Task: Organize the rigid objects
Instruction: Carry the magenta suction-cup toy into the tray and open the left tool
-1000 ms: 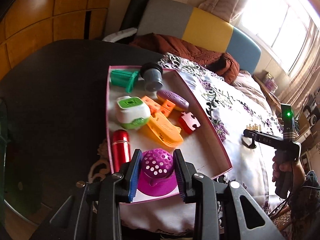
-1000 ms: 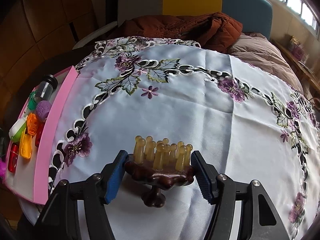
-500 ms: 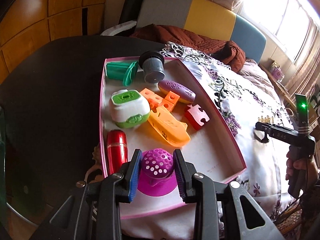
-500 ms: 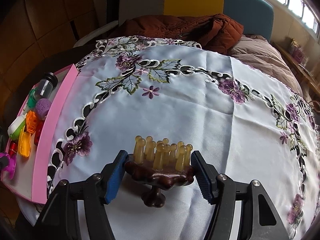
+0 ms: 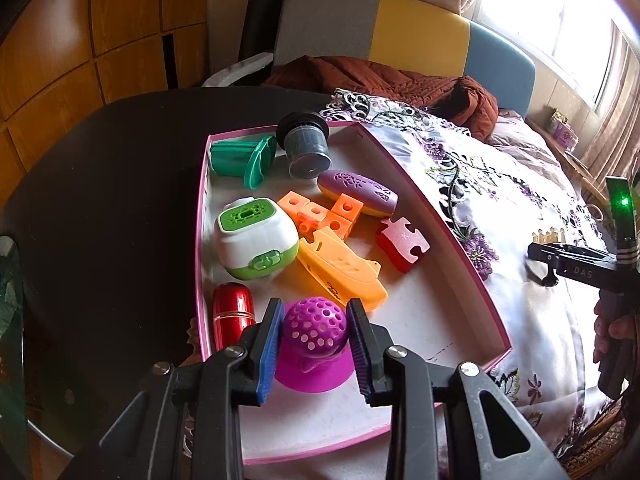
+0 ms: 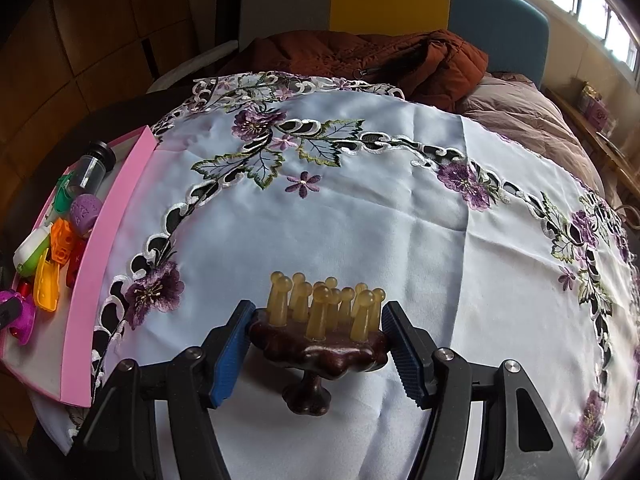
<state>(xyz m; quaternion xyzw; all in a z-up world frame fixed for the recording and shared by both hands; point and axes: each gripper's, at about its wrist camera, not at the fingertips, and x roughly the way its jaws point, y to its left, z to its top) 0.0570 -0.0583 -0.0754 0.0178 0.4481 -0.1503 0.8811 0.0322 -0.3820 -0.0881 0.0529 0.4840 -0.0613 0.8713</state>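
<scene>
Black angular arms with silver screws; ribbed blue fingers [image 5: 267,350]; bare-skinned hand [image 5: 610,330].

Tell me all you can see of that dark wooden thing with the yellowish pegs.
The wooden massager has a dark, glossy, scallop-edged disc on a short stem ending in a knob. A cluster of amber, round-tipped pegs, looking like rubber or resin, stands up from the disc. It sits upright, gripped at the disc's rim between the blue-padded fingers of the right gripper, above the white embroidered tablecloth. Whether the knob touches the cloth is unclear.
</scene>
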